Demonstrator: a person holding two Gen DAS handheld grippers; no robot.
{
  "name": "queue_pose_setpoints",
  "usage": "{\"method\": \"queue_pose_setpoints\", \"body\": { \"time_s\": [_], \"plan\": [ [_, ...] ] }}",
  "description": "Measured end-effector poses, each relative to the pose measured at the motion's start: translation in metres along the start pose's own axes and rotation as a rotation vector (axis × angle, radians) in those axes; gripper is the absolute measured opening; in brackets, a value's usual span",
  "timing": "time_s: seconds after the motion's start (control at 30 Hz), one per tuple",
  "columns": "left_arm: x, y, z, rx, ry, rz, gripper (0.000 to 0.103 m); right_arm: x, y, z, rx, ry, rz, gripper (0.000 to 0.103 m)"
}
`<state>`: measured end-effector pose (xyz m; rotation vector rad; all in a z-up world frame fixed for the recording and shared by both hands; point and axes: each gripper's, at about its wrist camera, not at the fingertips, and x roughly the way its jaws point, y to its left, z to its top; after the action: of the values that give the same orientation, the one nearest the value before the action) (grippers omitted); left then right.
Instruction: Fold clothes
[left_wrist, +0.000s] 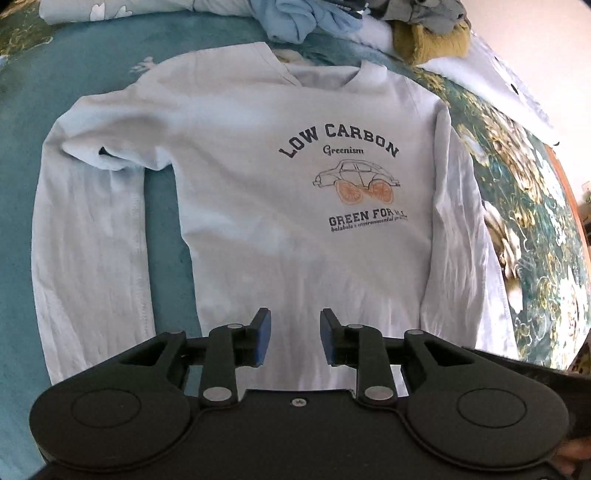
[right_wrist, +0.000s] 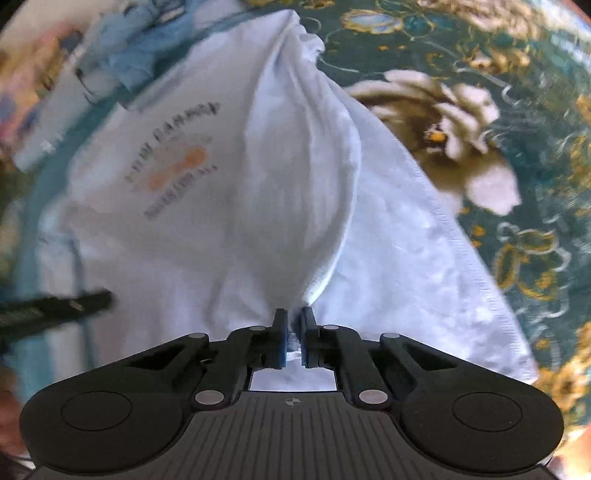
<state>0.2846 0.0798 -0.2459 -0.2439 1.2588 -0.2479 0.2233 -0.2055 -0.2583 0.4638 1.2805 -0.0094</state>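
A: Shirt?
B: White long-sleeve shirt (left_wrist: 258, 206), "LOW CARBON" car print, flat on teal floral bedspread (left_wrist: 524, 206).
A: Grippers?
B: Left gripper (left_wrist: 295, 338) apart w/ nothing between; right gripper (right_wrist: 293, 338) pinching shirt fabric.

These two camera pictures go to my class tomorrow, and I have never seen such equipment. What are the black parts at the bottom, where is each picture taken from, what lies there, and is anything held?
The black parts are hand-held grippers with two fingers each; a person carries one in each hand. Each picture comes from a camera on a gripper, looking along its fingers. A white long-sleeved shirt with a car print lies face up on a teal floral bedspread, with a heap of other clothes beyond its collar. The left gripper is open above the shirt, holding nothing. The right gripper is shut on a pinch of the shirt's fabric.
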Motion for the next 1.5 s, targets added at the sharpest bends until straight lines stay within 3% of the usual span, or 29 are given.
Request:
{"method": "queue_pose_setpoints", "body": {
  "time_s": [0.13,0.33,0.43,0.63,0.77,0.87,0.97,1.1,1.2,1.27,1.37,1.5],
  "plan": [
    [-0.005,0.005,0.004,-0.015,0.001,0.030,0.030,-0.021,-0.010,0.027,0.025,-0.089,0.068,0.004],
    [-0.009,-0.005,0.018,0.012,-0.030,0.080,0.033,-0.068,-0.052,0.114,0.127,-0.305,0.186,0.004],
    [-0.010,-0.016,0.030,0.007,-0.043,0.090,0.037,-0.097,-0.082,0.161,0.143,-0.437,0.160,0.004],
    [-0.006,-0.038,0.048,-0.025,-0.073,0.121,0.040,-0.142,-0.158,0.249,0.202,-0.649,-0.038,0.004],
    [0.006,-0.050,0.056,-0.062,-0.086,0.158,0.041,-0.124,-0.201,0.294,0.220,-0.626,-0.144,0.003],
    [0.018,-0.057,0.060,-0.121,-0.100,0.188,0.041,-0.088,-0.217,0.315,0.180,-0.543,-0.190,0.003],
    [0.027,-0.062,0.063,-0.194,-0.113,0.199,0.041,-0.053,-0.219,0.317,0.113,-0.459,-0.261,0.004],
    [0.030,-0.068,0.065,-0.214,-0.127,0.210,0.042,-0.019,-0.228,0.308,0.112,-0.369,-0.320,0.004],
    [0.028,-0.065,0.074,-0.180,-0.139,0.225,0.043,-0.005,-0.231,0.303,0.115,-0.317,-0.336,0.005],
    [0.024,-0.062,0.084,-0.141,-0.148,0.235,0.043,-0.008,-0.227,0.301,0.097,-0.310,-0.322,0.012],
    [0.015,-0.053,0.111,-0.024,-0.163,0.247,0.049,-0.027,-0.211,0.296,0.025,-0.328,-0.319,0.034],
    [0.011,-0.037,0.159,0.130,-0.160,0.277,0.052,-0.058,-0.174,0.286,-0.147,-0.380,-0.426,0.036]
  ]
}}
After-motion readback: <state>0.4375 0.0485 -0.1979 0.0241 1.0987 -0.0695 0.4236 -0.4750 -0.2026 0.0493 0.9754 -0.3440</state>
